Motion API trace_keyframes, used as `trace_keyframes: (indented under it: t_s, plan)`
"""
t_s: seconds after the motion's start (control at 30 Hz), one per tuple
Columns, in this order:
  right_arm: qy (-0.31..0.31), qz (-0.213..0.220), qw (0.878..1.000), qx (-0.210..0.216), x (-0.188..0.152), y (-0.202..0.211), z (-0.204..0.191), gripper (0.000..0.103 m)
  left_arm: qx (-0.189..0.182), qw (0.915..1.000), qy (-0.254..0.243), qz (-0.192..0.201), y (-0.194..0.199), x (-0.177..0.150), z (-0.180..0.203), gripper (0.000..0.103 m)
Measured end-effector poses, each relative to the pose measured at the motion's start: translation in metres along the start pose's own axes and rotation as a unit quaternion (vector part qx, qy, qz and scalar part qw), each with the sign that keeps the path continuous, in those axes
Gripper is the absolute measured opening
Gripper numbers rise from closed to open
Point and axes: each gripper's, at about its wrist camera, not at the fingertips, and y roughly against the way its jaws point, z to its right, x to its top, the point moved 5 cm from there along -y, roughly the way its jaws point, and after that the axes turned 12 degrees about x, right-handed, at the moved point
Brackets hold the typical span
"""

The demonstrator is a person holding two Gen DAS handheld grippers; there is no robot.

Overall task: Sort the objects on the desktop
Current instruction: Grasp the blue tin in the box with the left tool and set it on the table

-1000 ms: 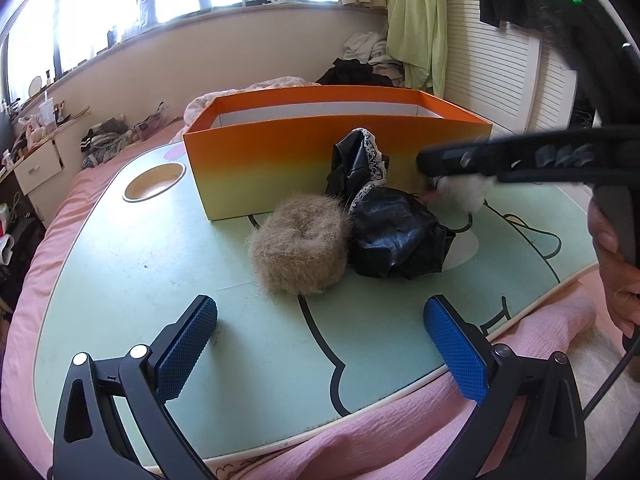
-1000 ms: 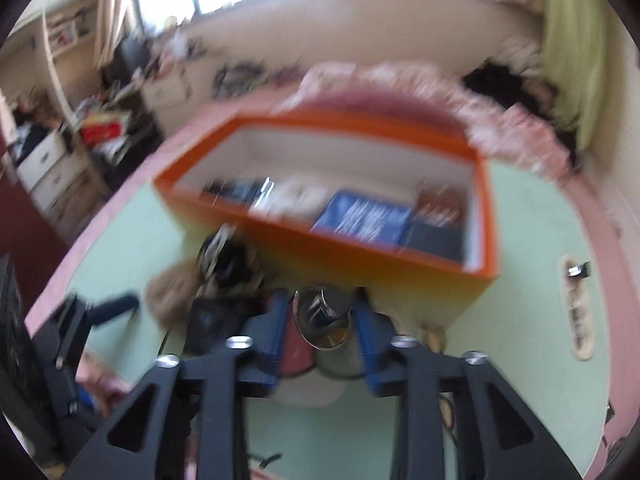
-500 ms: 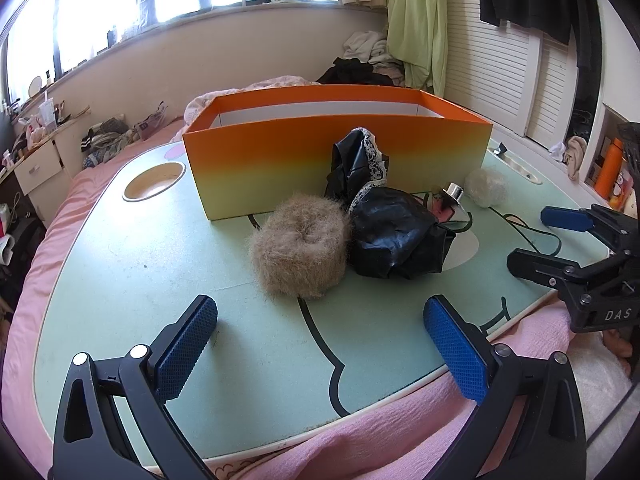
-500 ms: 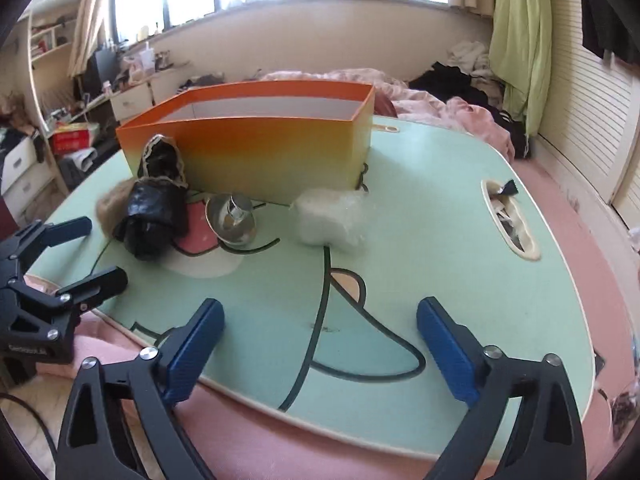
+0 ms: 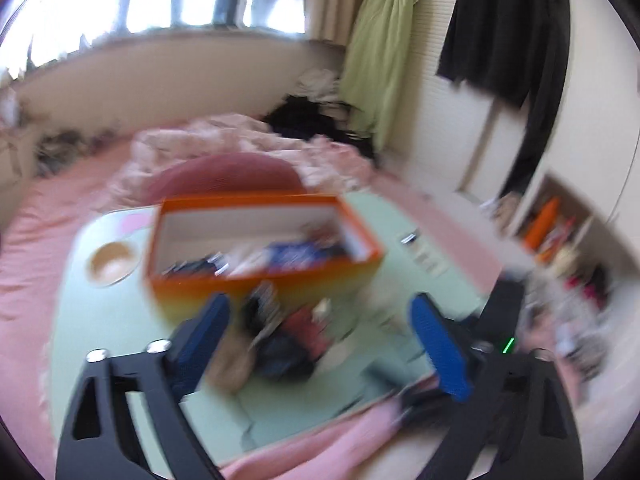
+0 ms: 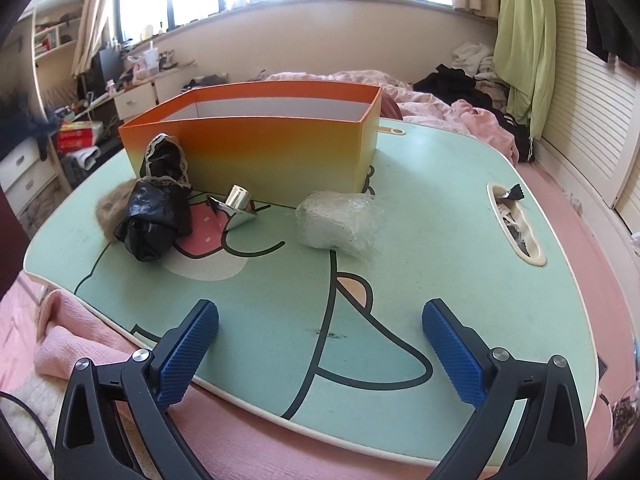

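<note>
The left gripper (image 5: 320,336), empty, its jaws closing, should centre over the black bundle (image 6: 154,220) before pinching; the right gripper (image 6: 320,350) stays wide, empty.

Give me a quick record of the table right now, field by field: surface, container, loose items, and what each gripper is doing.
surface: green cartoon table
container: orange box, some items visible inside from the left wrist view
loose items: black bag, furry brown thing, shiny metal piece, clear plastic wad, all in front of the box
left gripper: jaws closing, nothing gripped, view blurred
right gripper: open, empty
</note>
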Motion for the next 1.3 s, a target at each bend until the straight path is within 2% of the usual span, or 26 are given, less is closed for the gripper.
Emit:
trace_keyframes:
  t_s: [0.03, 0.1, 0.13, 0.2, 0.27, 0.4, 0.43, 0.47, 0.53, 0.63, 0.77, 0.83, 0.87, 0.93, 1.0, 1.07, 1.1, 1.17, 1.23, 1.3]
  plan:
    - [0.000, 0.000, 1.000, 0.000, 0.000, 0.000, -0.001, 0.102, -0.018, 0.9994, 0.013, -0.028, -0.014, 0.015, 0.001, 0.061]
    - [0.000, 0.000, 1.000, 0.001, 0.000, 0.000, -0.001, 0.102, -0.021, 0.9930, 0.028, -0.113, -0.061, 0.037, 0.002, 0.059]
    - [0.000, 0.000, 1.000, 0.001, 0.000, 0.000, -0.001, 0.102, -0.011, 0.9883, 0.030, -0.149, -0.085, 0.043, 0.002, 0.059]
    - [0.000, 0.001, 1.000, 0.001, 0.000, 0.000, -0.002, 0.102, 0.046, 0.9765, 0.025, -0.209, -0.129, 0.047, 0.000, 0.059]
    - [0.001, 0.001, 1.000, 0.002, 0.000, 0.000, -0.002, 0.102, 0.091, 0.9654, 0.012, -0.244, -0.160, 0.044, 0.001, 0.059]
    - [0.001, 0.001, 1.000, 0.003, 0.002, -0.001, -0.003, 0.102, 0.091, 0.9536, -0.007, -0.287, -0.188, 0.037, 0.015, 0.060]
    - [0.001, 0.001, 1.000, 0.003, 0.001, -0.001, -0.003, 0.102, 0.104, 0.9516, -0.020, -0.288, -0.192, 0.033, 0.018, 0.069]
    - [0.001, 0.001, 1.000, 0.003, 0.002, -0.001, -0.003, 0.102, 0.126, 0.9529, -0.033, -0.274, -0.197, 0.036, 0.017, 0.077]
    - [0.001, 0.001, 1.000, 0.004, 0.002, -0.001, -0.003, 0.102, 0.125, 0.9531, -0.026, -0.274, -0.201, 0.036, 0.015, 0.081]
    - [0.001, 0.001, 1.000, 0.003, 0.002, -0.001, -0.003, 0.102, 0.097, 0.9473, -0.001, -0.305, -0.210, 0.037, 0.005, 0.084]
    - [0.001, 0.001, 1.000, 0.004, 0.002, -0.001, -0.003, 0.102, 0.073, 0.9392, -0.014, -0.335, -0.206, 0.029, 0.005, 0.084]
    - [0.002, 0.001, 1.000, 0.004, 0.002, -0.001, -0.003, 0.102, 0.089, 0.9432, -0.040, -0.318, -0.201, 0.028, 0.007, 0.084]
    - [0.002, 0.001, 1.000, 0.004, 0.002, -0.001, -0.003, 0.102, 0.109, 0.9445, -0.051, -0.306, -0.200, 0.030, 0.005, 0.084]
    - [0.002, 0.001, 1.000, 0.004, 0.002, -0.001, -0.003, 0.102, 0.143, 0.9387, -0.060, -0.308, -0.204, 0.031, -0.003, 0.084]
    - [0.002, 0.001, 1.000, 0.004, 0.002, -0.001, -0.003, 0.102, 0.129, 0.9405, -0.030, -0.313, -0.207, 0.034, -0.009, 0.083]
    - [0.002, 0.001, 1.000, 0.004, 0.002, -0.001, -0.003, 0.102, 0.085, 0.9377, -0.004, -0.337, -0.209, 0.028, -0.004, 0.079]
    - [0.002, 0.001, 1.000, 0.004, 0.002, -0.001, -0.003, 0.102, 0.087, 0.9366, -0.013, -0.339, -0.211, 0.025, -0.001, 0.077]
    - [0.002, 0.001, 1.000, 0.004, 0.002, -0.001, -0.003, 0.102, 0.119, 0.9373, -0.048, -0.324, -0.212, 0.023, 0.007, 0.077]
    - [0.002, 0.001, 1.000, 0.004, 0.002, -0.001, -0.003, 0.103, 0.127, 0.9403, -0.066, -0.308, -0.212, 0.024, 0.013, 0.076]
    - [0.003, 0.002, 1.000, 0.004, 0.002, -0.001, -0.004, 0.103, 0.140, 0.9388, -0.095, -0.300, -0.212, 0.025, 0.012, 0.069]
